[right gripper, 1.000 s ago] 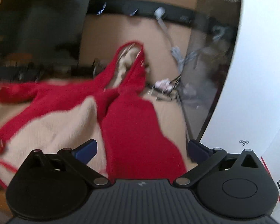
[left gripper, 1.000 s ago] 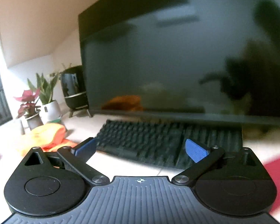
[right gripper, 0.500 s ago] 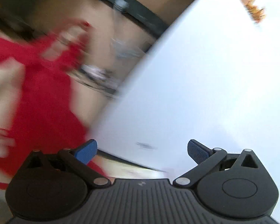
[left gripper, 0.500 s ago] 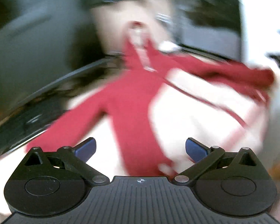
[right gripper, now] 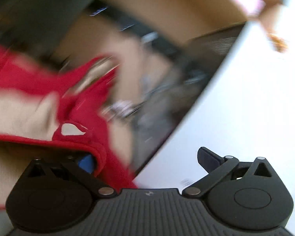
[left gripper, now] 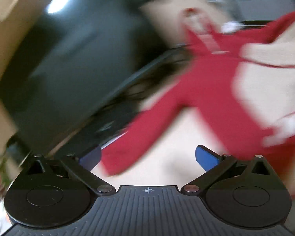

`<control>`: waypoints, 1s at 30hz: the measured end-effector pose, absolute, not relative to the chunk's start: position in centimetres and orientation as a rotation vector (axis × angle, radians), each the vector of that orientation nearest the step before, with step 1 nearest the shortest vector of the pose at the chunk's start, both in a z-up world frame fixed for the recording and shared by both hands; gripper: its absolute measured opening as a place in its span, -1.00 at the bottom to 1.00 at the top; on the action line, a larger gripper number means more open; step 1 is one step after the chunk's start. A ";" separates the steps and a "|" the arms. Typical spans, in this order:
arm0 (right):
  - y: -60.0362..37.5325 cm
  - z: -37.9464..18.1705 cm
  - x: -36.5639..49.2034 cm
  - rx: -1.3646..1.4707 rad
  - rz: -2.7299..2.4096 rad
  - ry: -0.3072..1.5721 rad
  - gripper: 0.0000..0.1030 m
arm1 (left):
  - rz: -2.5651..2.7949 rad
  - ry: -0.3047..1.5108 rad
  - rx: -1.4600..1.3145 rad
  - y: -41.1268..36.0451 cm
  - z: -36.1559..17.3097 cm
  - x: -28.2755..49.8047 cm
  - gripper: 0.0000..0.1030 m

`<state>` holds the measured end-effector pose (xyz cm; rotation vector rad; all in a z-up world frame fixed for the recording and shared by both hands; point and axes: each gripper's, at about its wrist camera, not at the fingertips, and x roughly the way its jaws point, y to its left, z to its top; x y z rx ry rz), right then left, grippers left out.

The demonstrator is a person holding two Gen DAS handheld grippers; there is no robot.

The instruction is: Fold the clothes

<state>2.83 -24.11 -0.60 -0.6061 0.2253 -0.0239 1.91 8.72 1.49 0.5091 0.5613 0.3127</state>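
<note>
Both views are smeared by motion blur, so fine detail on the red hoodie (left gripper: 202, 82) is hard to make out; its cream lining shows only as pale patches, and the garment runs off the right edge of the left wrist view. The left gripper (left gripper: 147, 156) has its blue-padded fingers spread wide with nothing between them, the end of a red sleeve lying just ahead on the pale desk (left gripper: 179, 143). The right gripper (right gripper: 147, 158) is likewise spread apart; a red hem edge drapes over its left fingertip, hiding most of the pad, though whether cloth touches it cannot be told. Half a second ago the left view faced the hoodie more squarely; it has since swung left, bringing more of the dark monitor (left gripper: 72, 59) into view. The right view, then filled mostly by the white computer case (right gripper: 245, 98), now shows more red cloth. A tangle of cables (right gripper: 157, 90) lies blurred beside the case, against a tan wall.
</note>
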 end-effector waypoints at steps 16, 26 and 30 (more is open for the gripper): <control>-25.6 1.1 3.5 -0.611 -0.009 0.249 1.00 | -0.061 0.662 0.464 5.3 1.3 0.2 1.00; -23.2 -4.6 3.0 -0.705 0.092 0.471 0.99 | 0.116 0.698 0.476 9.1 2.6 3.1 1.00; -21.3 4.2 5.8 -0.715 0.017 0.165 0.99 | 0.198 0.480 0.644 9.4 9.0 6.7 1.00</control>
